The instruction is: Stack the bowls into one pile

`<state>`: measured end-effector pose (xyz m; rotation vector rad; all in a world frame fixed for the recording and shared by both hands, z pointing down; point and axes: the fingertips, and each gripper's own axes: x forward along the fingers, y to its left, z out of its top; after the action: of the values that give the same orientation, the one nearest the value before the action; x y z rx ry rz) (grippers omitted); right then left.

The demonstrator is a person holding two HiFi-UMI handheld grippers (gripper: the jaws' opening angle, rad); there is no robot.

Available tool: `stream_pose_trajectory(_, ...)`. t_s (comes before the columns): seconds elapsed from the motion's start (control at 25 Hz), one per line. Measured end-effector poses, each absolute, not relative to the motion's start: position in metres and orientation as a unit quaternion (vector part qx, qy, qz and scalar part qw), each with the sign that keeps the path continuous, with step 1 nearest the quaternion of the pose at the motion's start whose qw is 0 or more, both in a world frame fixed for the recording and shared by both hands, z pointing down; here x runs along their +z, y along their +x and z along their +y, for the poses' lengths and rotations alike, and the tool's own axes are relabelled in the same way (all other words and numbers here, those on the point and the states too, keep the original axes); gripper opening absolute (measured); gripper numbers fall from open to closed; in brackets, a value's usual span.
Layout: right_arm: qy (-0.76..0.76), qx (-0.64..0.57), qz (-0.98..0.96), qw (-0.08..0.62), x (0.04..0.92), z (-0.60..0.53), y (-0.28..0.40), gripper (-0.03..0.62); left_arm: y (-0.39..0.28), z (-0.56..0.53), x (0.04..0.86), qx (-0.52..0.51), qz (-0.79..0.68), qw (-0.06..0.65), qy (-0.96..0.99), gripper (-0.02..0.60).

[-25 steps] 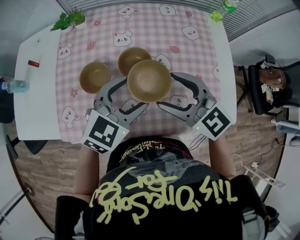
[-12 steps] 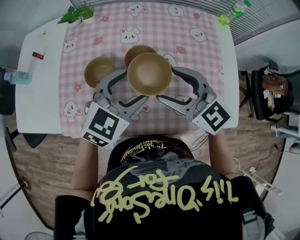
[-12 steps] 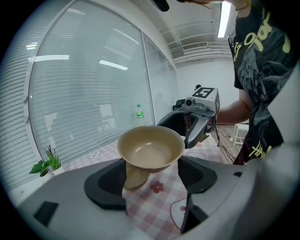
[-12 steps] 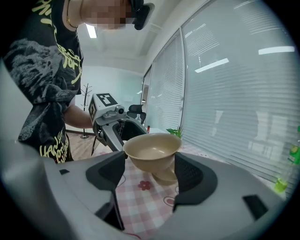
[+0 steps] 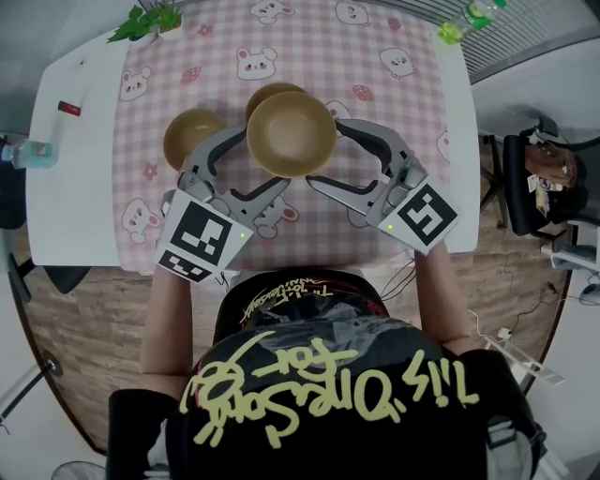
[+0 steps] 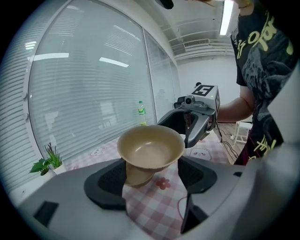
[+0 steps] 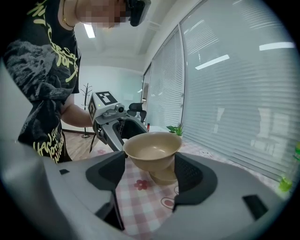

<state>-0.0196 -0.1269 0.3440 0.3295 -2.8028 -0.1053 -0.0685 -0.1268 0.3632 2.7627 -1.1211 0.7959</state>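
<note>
The counter point(image 5: 70, 187) is white, and a pink checked cloth point(image 5: 309, 234) with bunnies covers most of it. The floor point(image 5: 94, 356) is wood. A wall of window blinds point(image 6: 84, 84) runs along the far side. A dark chair point(image 5: 534, 178) stands off the right edge.

A little green plant point(image 5: 145, 19) sits at the far left corner. A green bottle point(image 5: 464, 21) stands at the far right corner. A small red thing point(image 5: 67, 108) lies near the left edge, and a clear bottle point(image 5: 28, 152) stands right at that edge.

Three brown bowls are near the middle of the cloth. The lifted bowl point(image 5: 291, 134) is up in the air. The second bowl point(image 5: 267, 94) sits on the cloth under it and peeks out on the far side. The third bowl point(image 5: 192, 136) sits on the cloth to the left, just beside the left gripper's outer jaw.

The left gripper point(image 6: 152, 178) has its jaws spread wide, pressed on the left side of the lifted bowl. The right gripper point(image 7: 150, 176) does the same on the right side. The bowl sits upright between all four jaws.
</note>
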Motion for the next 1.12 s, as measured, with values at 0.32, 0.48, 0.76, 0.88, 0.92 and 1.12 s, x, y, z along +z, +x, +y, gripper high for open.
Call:
stream_pose_trajectory(0.32, 0.110, -0.032, -0.980, 0.162, 0.353, -0.139, -0.030, 0.334, -0.078, -0.138, 0.372, 0.271, -0.369, 0.033, 0.889, 0.345)
stream_pose_trajectory(0.48, 0.108, -0.028, -0.980, 0.166, 0.358, -0.144, -0.032, 0.334, -0.080, -0.143, 0.377, 0.274, -0.369, 0.037, 0.887, 0.345)
stream_pose_trajectory(0.76, 0.112, -0.026, -0.977, 0.177, 0.366, -0.152, -0.034, 0.334, -0.083, -0.151, 0.386, 0.288, -0.369, 0.048, 0.882, 0.345)
stream_pose_trajectory(0.88, 0.110, -0.031, -0.976, 0.183, 0.369, -0.154, -0.036, 0.334, -0.084, -0.154, 0.392, 0.297, -0.370, 0.057, 0.878, 0.342)
stream_pose_trajectory(0.92, 0.110, -0.031, -0.976, 0.185, 0.371, -0.155, -0.036, 0.334, -0.084, -0.154, 0.394, 0.299, -0.371, 0.058, 0.877, 0.342)
stream_pose_trajectory(1.12, 0.111, -0.022, -0.976, 0.188, 0.377, -0.159, -0.037, 0.334, -0.086, -0.159, 0.399, 0.313, -0.373, 0.057, 0.872, 0.341)
